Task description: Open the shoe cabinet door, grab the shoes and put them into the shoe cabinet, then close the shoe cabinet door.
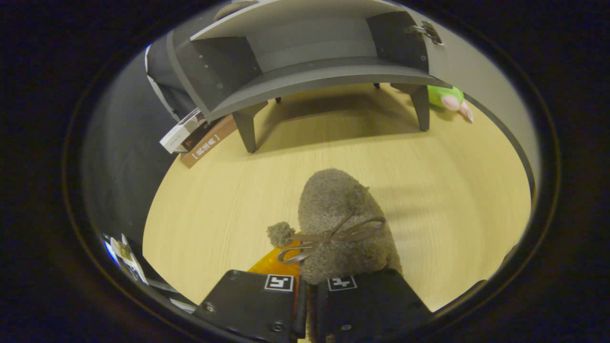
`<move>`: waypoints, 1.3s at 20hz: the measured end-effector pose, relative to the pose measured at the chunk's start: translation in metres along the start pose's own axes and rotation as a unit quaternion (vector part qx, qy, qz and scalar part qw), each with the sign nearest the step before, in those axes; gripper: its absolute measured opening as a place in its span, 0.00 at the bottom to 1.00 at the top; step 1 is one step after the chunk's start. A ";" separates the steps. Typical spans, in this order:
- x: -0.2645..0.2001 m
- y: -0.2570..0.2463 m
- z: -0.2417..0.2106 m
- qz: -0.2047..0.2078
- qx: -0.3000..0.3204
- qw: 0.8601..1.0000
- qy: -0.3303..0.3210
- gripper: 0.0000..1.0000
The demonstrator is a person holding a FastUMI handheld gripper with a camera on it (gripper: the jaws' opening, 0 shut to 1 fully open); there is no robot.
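Note:
A fuzzy grey-brown shoe [338,224] with a ribbon bow and a pompom hangs just ahead of my fingers, toe pointing away. My gripper [310,290] is shut on the shoe's rear edge, with both fingers pressed close together on it. An orange lining shows beside the left finger. Beyond the shoe stands the grey shoe cabinet [314,71] on short legs, above the wooden floor [429,166]. Its door [481,90] is swung open to the right, and the inner shelf is bare.
Flat boxes [198,136] lean against the cabinet's left leg. A green and pink plush toy [450,100] lies behind the right leg by the open door. Some papers [126,255] lie at the floor's left edge near a grey wall.

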State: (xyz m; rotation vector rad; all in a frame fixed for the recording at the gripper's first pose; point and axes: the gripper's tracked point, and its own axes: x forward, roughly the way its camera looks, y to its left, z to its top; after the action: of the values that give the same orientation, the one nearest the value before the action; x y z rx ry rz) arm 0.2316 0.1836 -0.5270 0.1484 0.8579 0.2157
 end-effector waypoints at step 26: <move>-0.339 0.066 0.166 -0.003 -0.093 0.960 -0.265 0.06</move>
State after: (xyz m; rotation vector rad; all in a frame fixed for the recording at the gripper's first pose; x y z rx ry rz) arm 0.1341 0.1565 -0.1572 0.0228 0.3013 0.2360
